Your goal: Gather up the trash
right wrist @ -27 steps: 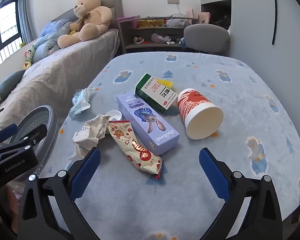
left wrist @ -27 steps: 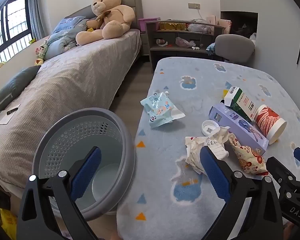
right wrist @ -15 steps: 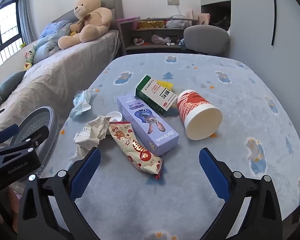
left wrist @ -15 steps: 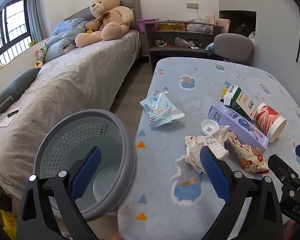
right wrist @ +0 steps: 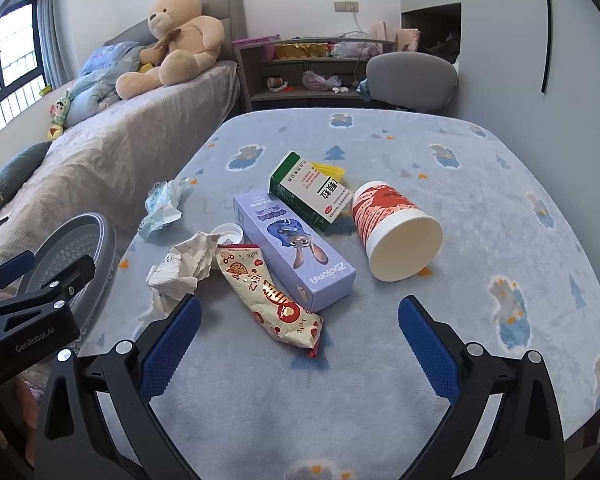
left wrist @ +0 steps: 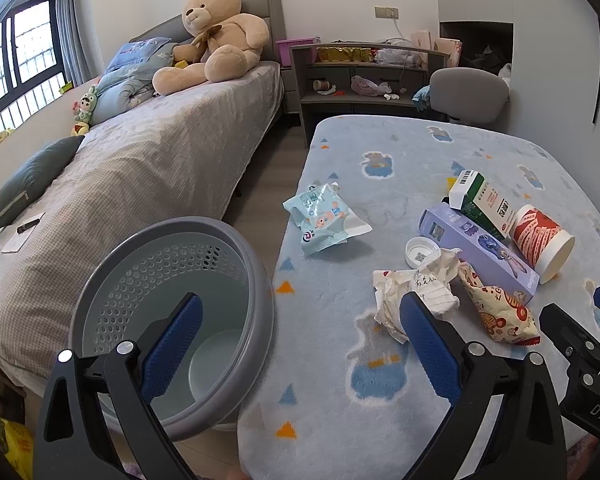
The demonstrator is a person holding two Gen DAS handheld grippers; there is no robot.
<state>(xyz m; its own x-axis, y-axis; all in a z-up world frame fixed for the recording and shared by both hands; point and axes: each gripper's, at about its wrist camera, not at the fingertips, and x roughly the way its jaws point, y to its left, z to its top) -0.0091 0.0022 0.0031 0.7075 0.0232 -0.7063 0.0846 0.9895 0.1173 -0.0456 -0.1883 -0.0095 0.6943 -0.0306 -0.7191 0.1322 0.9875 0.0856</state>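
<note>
Trash lies on a table with a blue patterned cloth [right wrist: 480,208]: a crumpled paper [right wrist: 184,268], a snack bag [right wrist: 272,296], a purple box [right wrist: 296,248], a green-and-white box [right wrist: 312,192], a red paper cup on its side [right wrist: 396,236], a white lid [right wrist: 228,234] and a light-blue wrapper [left wrist: 324,220]. A grey perforated bin [left wrist: 172,300] stands left of the table. My left gripper [left wrist: 296,340] is open and empty, above the bin's rim and the table edge. My right gripper [right wrist: 298,340] is open and empty, just short of the snack bag.
A bed [left wrist: 120,172] with a teddy bear [left wrist: 216,52] runs along the left. A shelf unit [left wrist: 360,76] and a grey chair [left wrist: 468,96] stand beyond the table's far end. A wall is on the right.
Both grippers have moved slightly; the view shifts a little, with the trash sitting marginally closer. Nothing was picked up and both stay open.
</note>
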